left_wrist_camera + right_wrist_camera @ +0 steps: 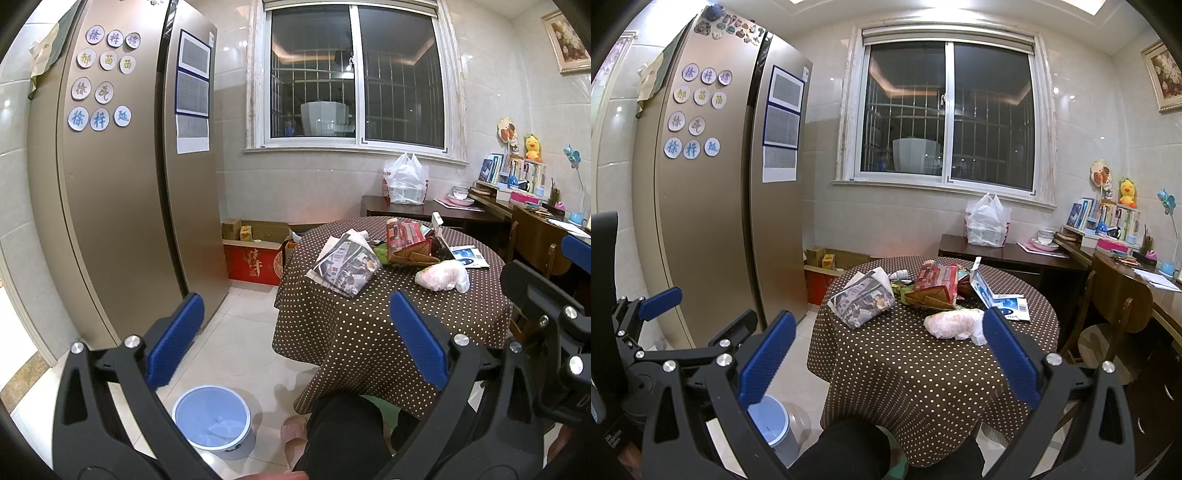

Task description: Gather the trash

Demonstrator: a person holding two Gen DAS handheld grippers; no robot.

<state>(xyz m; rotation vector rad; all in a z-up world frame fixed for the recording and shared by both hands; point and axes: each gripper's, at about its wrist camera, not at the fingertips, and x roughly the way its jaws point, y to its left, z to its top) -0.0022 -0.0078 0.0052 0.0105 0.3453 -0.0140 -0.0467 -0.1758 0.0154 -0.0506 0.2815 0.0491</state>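
Both claws hang spread and empty short of the round worktop [905, 369] in its brown white-dotted cloth: the left claw [295, 341] with blue pads apart over the tiled floor, the right claw [890, 354] likewise apart, its right pad just in front of a crumpled white plastic wad [955, 323] at the near side of the litter; beyond that wad lie a folded grey newspaper bundle [864, 301], a red-and-tan printed paper carton lying crushed [934, 286] and a blue-and-white flat paper packet [1004, 304], all well apart from the pale blue round plastic bin [212, 419] standing on the floor below the left claw, beside a tall bronze refrigerator [110, 184]. The sensible opening looks to be the nearest wad: bring the right claw down over its middle, close firmly on the soft bulk, then carry it low across to the bin. Small green and dark scraps behind the carton are hard to make out; the bin's base is cut off by the left claw in the right view.
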